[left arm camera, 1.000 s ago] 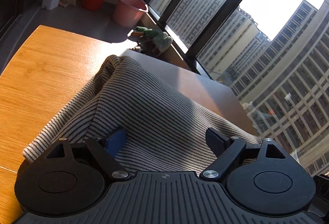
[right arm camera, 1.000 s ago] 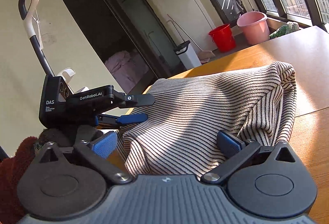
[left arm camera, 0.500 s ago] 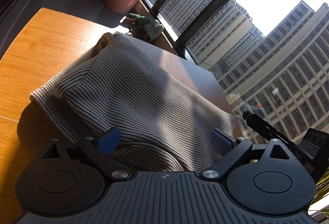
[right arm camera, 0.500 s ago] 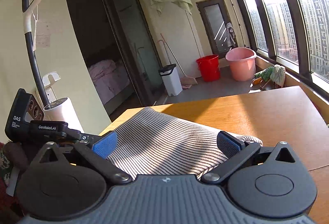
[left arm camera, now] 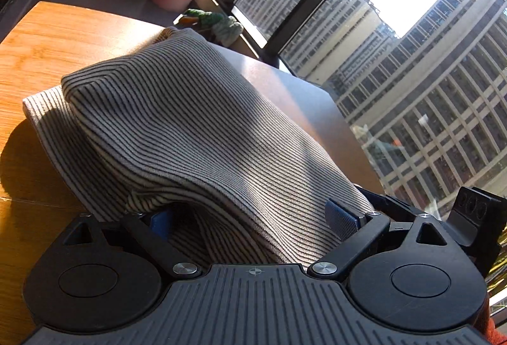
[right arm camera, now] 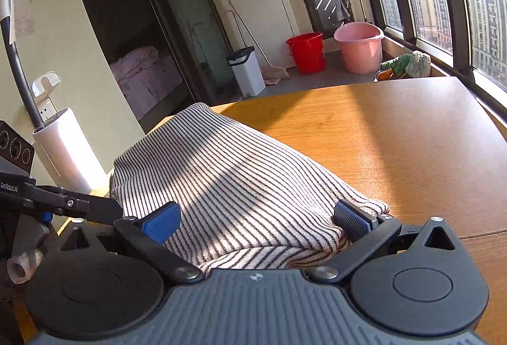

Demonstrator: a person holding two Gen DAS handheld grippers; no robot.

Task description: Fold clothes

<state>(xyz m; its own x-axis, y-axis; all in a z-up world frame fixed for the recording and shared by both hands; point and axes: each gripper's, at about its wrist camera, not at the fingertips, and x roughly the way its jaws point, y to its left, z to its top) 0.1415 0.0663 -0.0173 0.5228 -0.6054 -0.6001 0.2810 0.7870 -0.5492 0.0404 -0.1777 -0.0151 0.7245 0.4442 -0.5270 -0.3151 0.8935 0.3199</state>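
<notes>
**Both tongs spread over the folded striped garment**

Left tongs [left arm camera: 250, 218]: pads wide apart, nothing pinched. The striped garment [left arm camera: 190, 123] bulges up between the pads; the upper layer drapes over the left-hand pad, and we can't tell whether the right-hand pad brushes the cloth. Right tongs [right arm camera: 256, 220]: also spread, cloth lying between the pads with no squeeze visible on either side.

Garment sits on the wooden worktop [right arm camera: 396, 136], toward its near left part in the right wrist view. Looks doubled over: the left wrist view shows a top layer over a lower one, the lower edge sticking out at the left.

Our read on the step: a fold is laid and both tongs are off the fabric. The stack is puffy, not flat. Next move likely needs either a press-down to flatten it or a fresh pinch on an edge for another fold. If regripping, we want both layers in the bite, otherwise the top one peels off.

Pose: both tongs angle down at the cloth from its near edge, side by side, each visible at the edge of the other's view.

Beyond: a pink bucket [right arm camera: 359, 48] and a red bucket [right arm camera: 305, 52] on the floor, windows at the right.
</notes>
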